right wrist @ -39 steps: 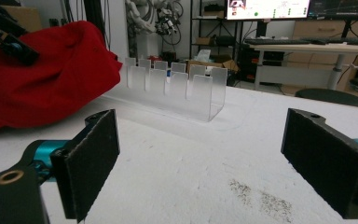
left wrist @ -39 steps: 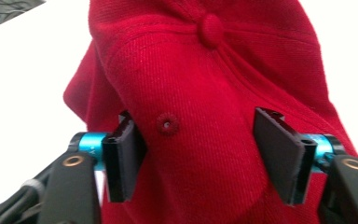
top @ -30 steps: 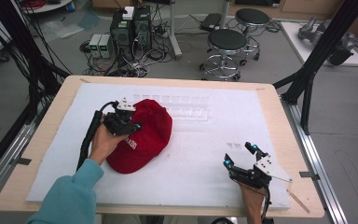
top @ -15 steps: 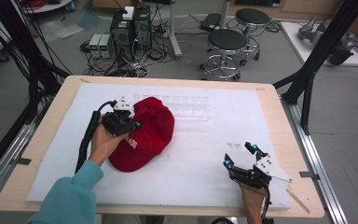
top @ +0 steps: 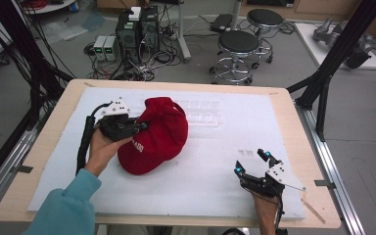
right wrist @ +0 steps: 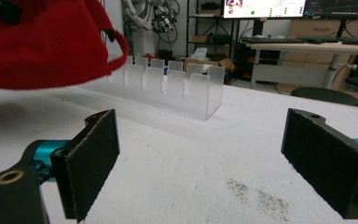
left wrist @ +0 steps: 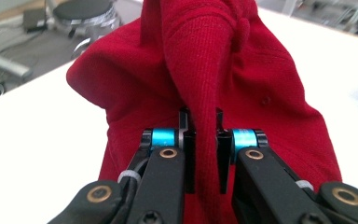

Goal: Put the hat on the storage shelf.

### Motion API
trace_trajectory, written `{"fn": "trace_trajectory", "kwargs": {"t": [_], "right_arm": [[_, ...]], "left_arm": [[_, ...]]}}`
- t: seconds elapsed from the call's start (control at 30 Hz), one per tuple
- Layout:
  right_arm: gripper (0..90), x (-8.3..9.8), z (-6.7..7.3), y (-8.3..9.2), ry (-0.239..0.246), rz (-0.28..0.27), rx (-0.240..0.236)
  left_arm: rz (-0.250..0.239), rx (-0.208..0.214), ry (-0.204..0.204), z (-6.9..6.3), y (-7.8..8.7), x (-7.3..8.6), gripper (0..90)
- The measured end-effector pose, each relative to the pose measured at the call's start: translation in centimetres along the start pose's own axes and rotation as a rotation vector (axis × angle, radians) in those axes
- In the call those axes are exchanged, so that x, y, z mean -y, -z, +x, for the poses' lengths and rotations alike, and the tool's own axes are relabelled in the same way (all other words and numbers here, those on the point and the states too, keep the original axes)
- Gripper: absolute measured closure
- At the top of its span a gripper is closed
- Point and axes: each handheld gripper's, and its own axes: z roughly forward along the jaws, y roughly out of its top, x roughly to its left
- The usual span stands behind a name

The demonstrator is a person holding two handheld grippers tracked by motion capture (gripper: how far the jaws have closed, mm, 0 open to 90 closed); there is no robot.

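A red cap (top: 156, 137) lies at the middle left of the white mat, its crown raised off the surface. My left gripper (top: 139, 126) is shut on a fold of the cap's fabric; in the left gripper view the jaws pinch that red cap (left wrist: 205, 93) fold between them at my left gripper (left wrist: 204, 154). Near the front right corner of the mat, my right gripper (top: 251, 162) rests open with nothing between its pads. In the right gripper view, my right gripper (right wrist: 209, 172) has wide-spread jaws, and the cap (right wrist: 42, 44) hangs at the upper left.
A clear plastic rack (top: 203, 111) with upright dividers stands behind the cap on the white mat (top: 225, 147); the rack (right wrist: 168, 88) sits ahead of the right jaws. Dark specks (top: 245, 152) mark the mat near the right gripper. Stools and computers stand beyond the table.
The left gripper has lifted and shifted toward the back of the table, drawing the cap's crown up with it. The right gripper has stayed where it was.
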Motion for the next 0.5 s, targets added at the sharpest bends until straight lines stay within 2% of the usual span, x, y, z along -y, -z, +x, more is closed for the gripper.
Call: {"fn": "trace_trajectory", "kwargs": {"t": [0.13,0.3,0.33,0.4,0.47,0.5], "right_arm": [[10.3,-0.1,0.1,-0.1,0.018,0.000,0.005],[10.3,-0.9,1.0,-0.3,0.010,-0.021,-0.018],[10.3,-1.6,1.5,-0.4,0.009,-0.029,-0.042],[10.3,-2.1,1.8,-0.5,0.011,-0.033,-0.060],[10.3,-3.6,2.7,-0.8,0.020,-0.041,-0.100],[10.3,-3.6,2.7,-0.8,0.020,-0.041,-0.100]], "left_arm": [[-0.072,0.033,0.001,-0.2,0.6,-0.3,87.0],[-0.138,0.056,0.046,-0.2,1.1,-0.7,87.0],[-0.153,0.058,0.055,-0.3,1.2,-0.8,87.0],[-0.184,0.064,0.065,-0.3,1.5,-1.1,87.0],[-0.211,0.063,0.067,-0.3,1.7,-1.5,87.0],[-0.211,0.063,0.067,-0.3,1.7,-1.5,87.0]]}}
